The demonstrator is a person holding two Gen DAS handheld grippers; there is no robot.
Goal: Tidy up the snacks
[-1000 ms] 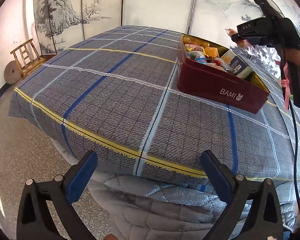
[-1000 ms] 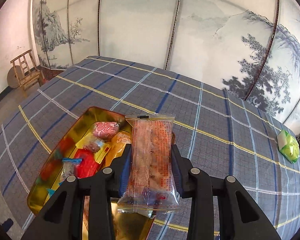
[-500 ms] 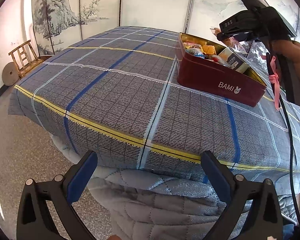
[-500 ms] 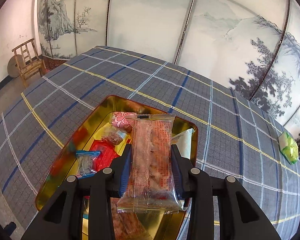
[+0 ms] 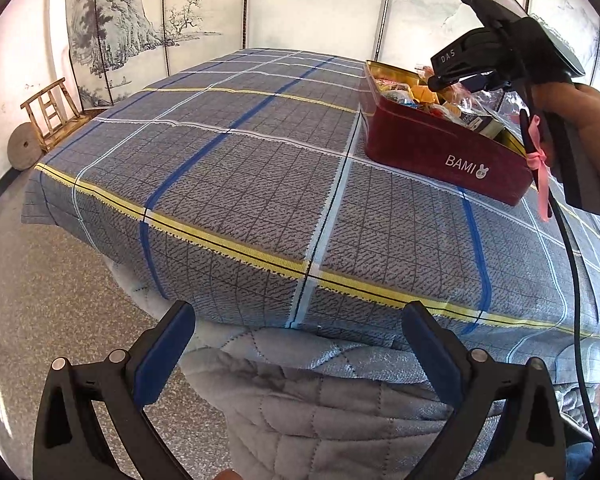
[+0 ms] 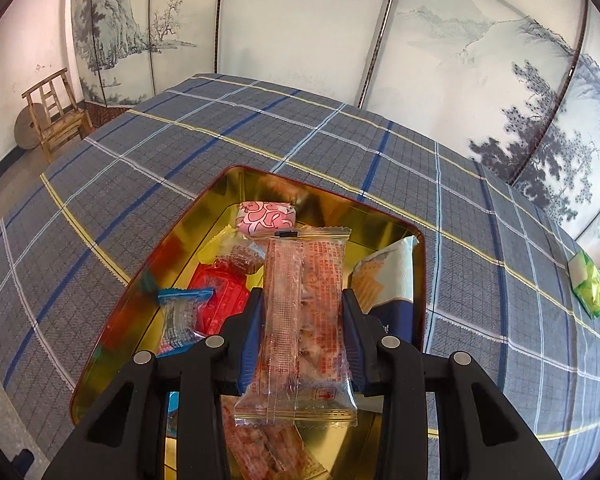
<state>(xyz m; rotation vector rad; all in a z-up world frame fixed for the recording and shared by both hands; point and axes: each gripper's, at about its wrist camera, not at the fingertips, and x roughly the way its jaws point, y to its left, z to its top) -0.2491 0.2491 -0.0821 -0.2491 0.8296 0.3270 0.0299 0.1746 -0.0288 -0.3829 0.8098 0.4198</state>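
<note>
My right gripper (image 6: 302, 304) is shut on a clear orange snack packet (image 6: 300, 320) and holds it just above the open gold-lined tin (image 6: 260, 178). The tin holds a pink packet (image 6: 266, 218), a red packet (image 6: 216, 300), a blue-edged clear packet (image 6: 180, 312) and a cracker box (image 6: 384, 280). In the left wrist view the tin (image 5: 440, 152) is dark red, marked BAMI, at the right of the table, with the right gripper (image 5: 452, 84) over it. My left gripper (image 5: 298, 332) is open and empty, off the table's near edge.
A green snack packet (image 6: 588, 284) lies on the plaid tablecloth (image 5: 240, 184) at the far right. A wooden chair (image 6: 56, 116) stands by the painted screen wall at the left. A quilted cover (image 5: 320, 392) hangs below the table edge.
My right gripper has moved forward and down over the tin with the packet still in it. My left gripper has drawn back a little from the table edge and stays open.
</note>
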